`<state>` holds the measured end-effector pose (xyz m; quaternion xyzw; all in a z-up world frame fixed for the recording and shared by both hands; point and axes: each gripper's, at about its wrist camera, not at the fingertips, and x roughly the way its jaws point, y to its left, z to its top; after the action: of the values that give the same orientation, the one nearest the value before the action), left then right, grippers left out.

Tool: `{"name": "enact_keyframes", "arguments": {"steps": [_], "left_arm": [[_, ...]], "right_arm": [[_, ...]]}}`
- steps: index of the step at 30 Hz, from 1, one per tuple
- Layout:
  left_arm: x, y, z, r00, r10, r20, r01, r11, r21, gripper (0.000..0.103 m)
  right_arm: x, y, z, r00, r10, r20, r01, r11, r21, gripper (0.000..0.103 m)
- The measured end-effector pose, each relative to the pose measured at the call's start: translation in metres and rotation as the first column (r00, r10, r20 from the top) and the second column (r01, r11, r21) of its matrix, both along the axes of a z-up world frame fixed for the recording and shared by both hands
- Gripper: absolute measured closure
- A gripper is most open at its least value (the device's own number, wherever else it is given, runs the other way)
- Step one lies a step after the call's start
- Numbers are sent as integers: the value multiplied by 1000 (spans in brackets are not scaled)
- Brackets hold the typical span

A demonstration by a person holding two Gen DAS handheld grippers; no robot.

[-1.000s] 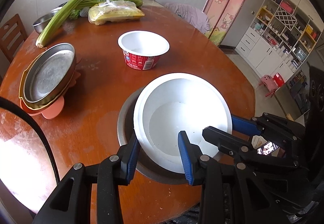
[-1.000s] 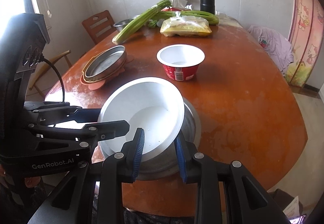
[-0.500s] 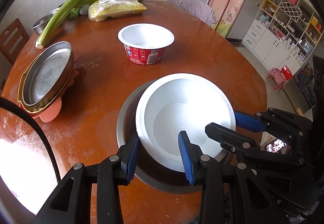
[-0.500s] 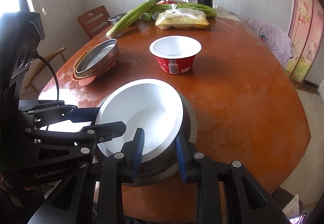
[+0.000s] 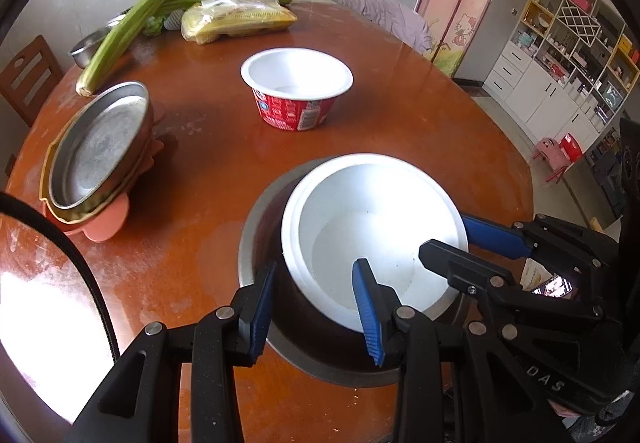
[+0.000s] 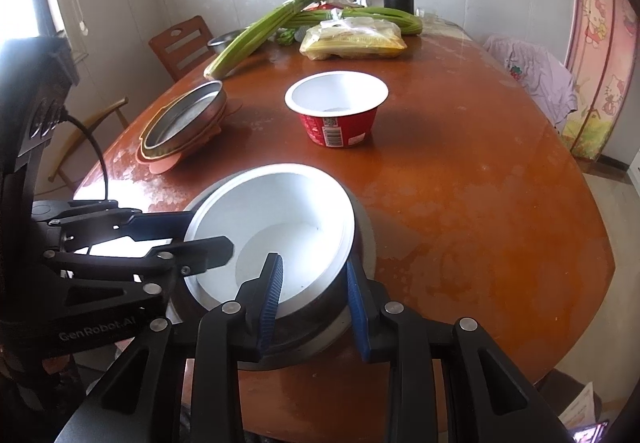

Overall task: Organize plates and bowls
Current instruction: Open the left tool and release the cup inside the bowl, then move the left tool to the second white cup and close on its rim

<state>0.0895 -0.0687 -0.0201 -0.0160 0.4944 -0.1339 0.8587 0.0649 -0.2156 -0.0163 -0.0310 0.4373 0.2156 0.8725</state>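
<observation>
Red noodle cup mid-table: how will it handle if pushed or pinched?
The red noodle cup looks empty, so probably light; a push likely slides it. Base narrower than rim: may tip. Thin disposable wall may buckle under a pinch.

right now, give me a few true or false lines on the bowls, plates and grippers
1. The white bowl sits inside the steel bowl. True.
2. The red cup is stacked in the white bowl. False: it stands apart on the table.
3. The left gripper straddles the white bowl's rim. True.
4. The plate stack is topped by a pink plate. False: a steel plate is on top, with pink at the bottom.
5. The right gripper is shut tight. False: its jaws are apart.
</observation>
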Motion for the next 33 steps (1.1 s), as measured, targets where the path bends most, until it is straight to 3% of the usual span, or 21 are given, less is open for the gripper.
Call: {"name": "enact_keyframes", "arguments": {"steps": [11,20,26,33], "left_arm": [[7,11,25,997,8,76,-7,1000,-19,57],[46,13,42,992,15,128,-16,1000,9,51],[91,13,45,993,23,116,-25,999,23,46],[149,16,32,998,51,31,-51,999,0,46]], "right_arm": [[5,-12,22,997,-47,67,44,998,39,61],[41,-14,36,990,-99,103,93,994,58,54],[83,-14,36,988,-129,90,127,991,31,54],[130,-11,30,990,-122,66,121,992,20,54]]}}
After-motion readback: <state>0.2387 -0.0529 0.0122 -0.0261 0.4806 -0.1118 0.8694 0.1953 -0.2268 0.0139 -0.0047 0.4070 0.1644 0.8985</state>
